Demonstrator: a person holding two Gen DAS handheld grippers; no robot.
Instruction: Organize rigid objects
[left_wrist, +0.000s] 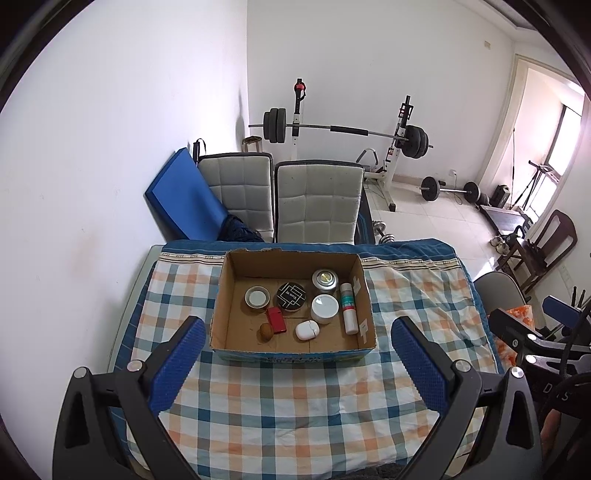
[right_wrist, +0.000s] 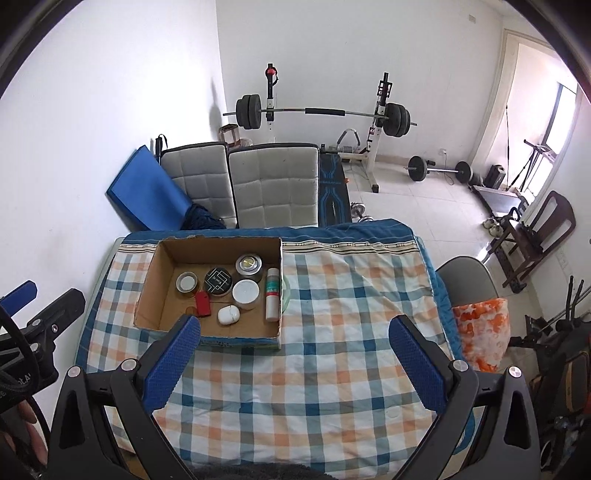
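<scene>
Fig.: both claws held above the near part of the checked desk (left_wrist: 295, 398), jaws spread wide, nothing gripped. The cardboard box (left_wrist: 291, 347) w/ the rigid items sits on the far half of the desk. Seen from the left claw (left_wrist: 297, 350), the box lies dead ahead, centred betw. the pads; from the right claw (right_wrist: 295, 347), it lies ahead and to the left, its near wall partly hidden by the left pad. The left claw is thus judged nearer and better aligned. Inside: white tube (left_wrist: 348, 308) lies flat along the right wall, long axis pointing away from the claws; white case (left_wrist: 307, 329), red lighter (left_wrist: 276, 320) and small brown ball (left_wrist: 266, 332) are nearest the front wall; jars are grouped behind.
</scene>
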